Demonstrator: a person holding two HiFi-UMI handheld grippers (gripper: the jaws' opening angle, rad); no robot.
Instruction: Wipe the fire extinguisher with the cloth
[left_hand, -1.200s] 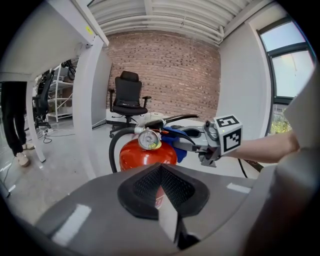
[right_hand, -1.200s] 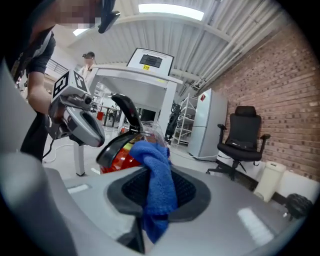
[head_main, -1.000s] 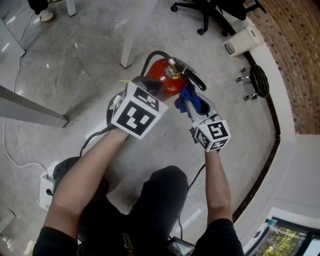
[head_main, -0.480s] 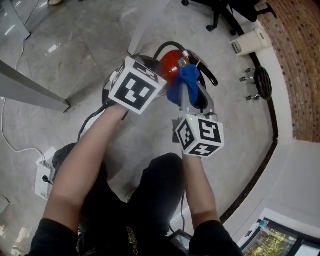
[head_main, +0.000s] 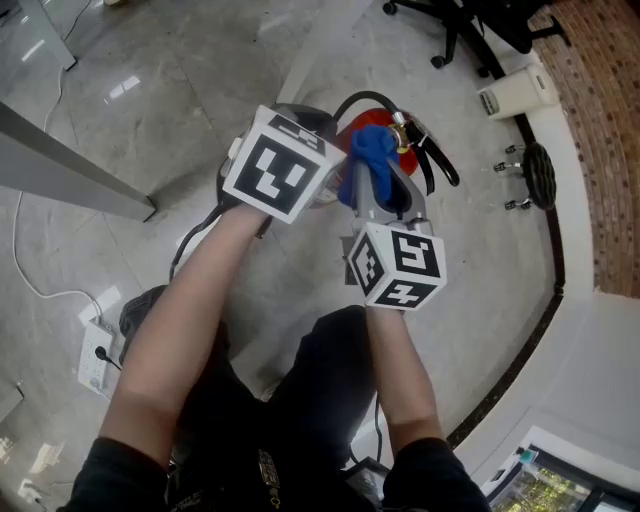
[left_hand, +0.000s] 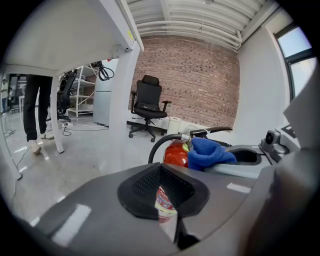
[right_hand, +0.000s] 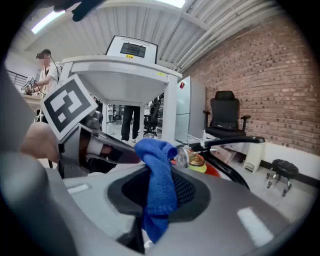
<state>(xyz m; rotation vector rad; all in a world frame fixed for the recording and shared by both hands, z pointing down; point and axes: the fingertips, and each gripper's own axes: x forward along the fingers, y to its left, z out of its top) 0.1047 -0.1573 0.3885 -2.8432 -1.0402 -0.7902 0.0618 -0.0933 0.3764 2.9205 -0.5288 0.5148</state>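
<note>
The red fire extinguisher (head_main: 349, 128) stands on the floor, mostly hidden behind both grippers; its black hose (head_main: 362, 97) and lever handle (head_main: 441, 160) stick out. My right gripper (head_main: 374, 178) is shut on a blue cloth (head_main: 371, 148), which is bunched against the extinguisher's top beside the brass valve (right_hand: 194, 160). In the right gripper view the cloth (right_hand: 159, 182) hangs between the pads. My left gripper (left_hand: 163, 194) is shut with nothing in it, close on the left of the extinguisher body (left_hand: 176, 153). Its marker cube (head_main: 276, 166) hides the jaws in the head view.
A white table leg (head_main: 325, 45) stands just behind the extinguisher. Office chairs (head_main: 478, 28), a small white box (head_main: 516, 90) and a black stand (head_main: 541, 172) lie along the brick wall (head_main: 600, 130). A power strip (head_main: 96, 352) with cables lies at the left. A person's legs (left_hand: 37, 107) show far off.
The right gripper has carried the cloth from the extinguisher's right side, under the handle, up and left onto its top. The left gripper has shifted sideways beside the body.
</note>
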